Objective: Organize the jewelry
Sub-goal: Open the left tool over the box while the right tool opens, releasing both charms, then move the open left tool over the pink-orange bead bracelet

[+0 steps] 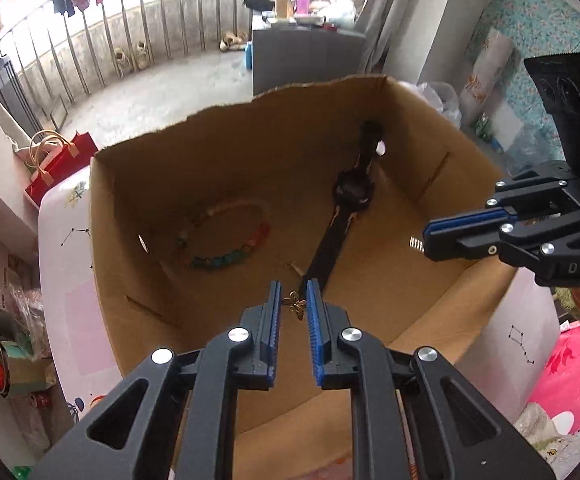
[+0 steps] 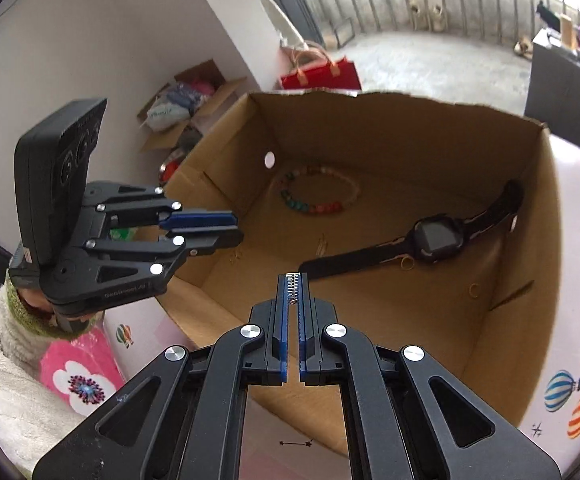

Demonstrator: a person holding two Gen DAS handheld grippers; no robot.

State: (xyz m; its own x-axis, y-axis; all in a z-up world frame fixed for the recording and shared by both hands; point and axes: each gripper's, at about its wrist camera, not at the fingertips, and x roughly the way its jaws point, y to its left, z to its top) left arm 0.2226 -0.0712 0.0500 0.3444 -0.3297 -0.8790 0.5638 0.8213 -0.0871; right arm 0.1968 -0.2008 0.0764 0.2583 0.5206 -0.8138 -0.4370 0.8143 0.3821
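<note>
Gold-coloured and very small, the butterfly pendant [image 1: 294,306] sits between the pads of your left gripper [image 1: 294,300], which is nearly closed on it above the near edge of the cardboard box [image 1: 225,136]. Your right gripper [image 2: 293,286] is closed on a small silver piece set with clear stones [image 2: 293,285], also above the box.

Both pieces are thin, so each can slip from the ribbed blue pads if you tilt or shake the hand. A piece that falls outside the box may be lost among the things around it. A piece that falls inside may land on the bead bracelet [image 2: 317,192] near the far left corner, on the black smartwatch [image 2: 436,240] that lies across the middle to the far right corner, or on the small gold rings [image 2: 407,264] beside the watch.

Under the box is a white surface printed with balloons [image 2: 574,396]; I cannot tell if it is a bench. Beyond it I see a concrete floor, a metal railing with hanging clothes, a red bag [image 1: 59,168] and a grey cabinet [image 1: 306,56].
</note>
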